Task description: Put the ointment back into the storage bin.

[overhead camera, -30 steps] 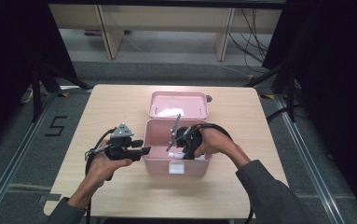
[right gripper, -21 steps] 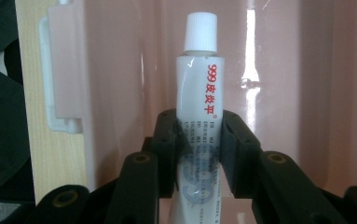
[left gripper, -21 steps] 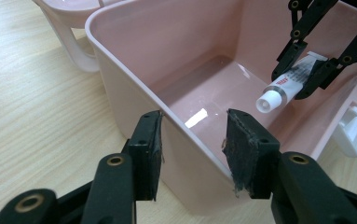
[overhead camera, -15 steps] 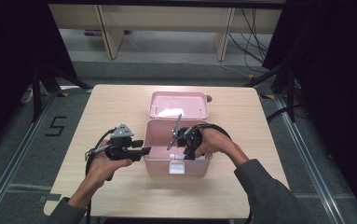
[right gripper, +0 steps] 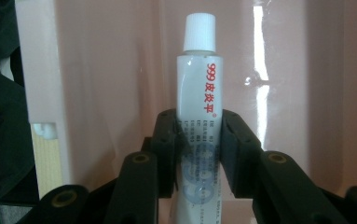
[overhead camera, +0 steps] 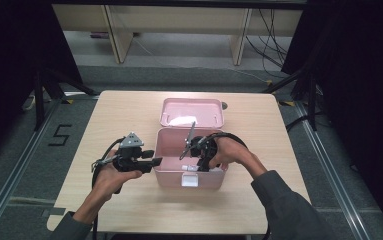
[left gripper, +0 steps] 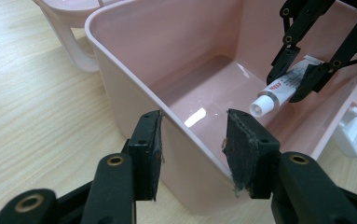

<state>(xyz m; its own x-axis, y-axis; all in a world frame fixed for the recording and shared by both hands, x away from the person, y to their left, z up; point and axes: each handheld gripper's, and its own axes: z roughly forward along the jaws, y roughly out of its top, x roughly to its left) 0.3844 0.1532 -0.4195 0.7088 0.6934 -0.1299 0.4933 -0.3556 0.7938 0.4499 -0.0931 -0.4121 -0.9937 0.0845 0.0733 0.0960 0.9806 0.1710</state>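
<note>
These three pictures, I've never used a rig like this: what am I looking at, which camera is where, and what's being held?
No robot here: a person holds a hand-held two-jaw gripper in each hand at a wooden table.

The high view looks down from above the person's side. The other two cameras ride on the grippers and look along their black jaws.

On the table stands an open pink box; its lid lies just behind it.

The right gripper is shut on a small white tube with a white cap and red print, held down inside the box.

The left gripper straddles the box's side wall, one jaw outside, one inside. The inner pad stands off the wall, so it looks open.
</note>
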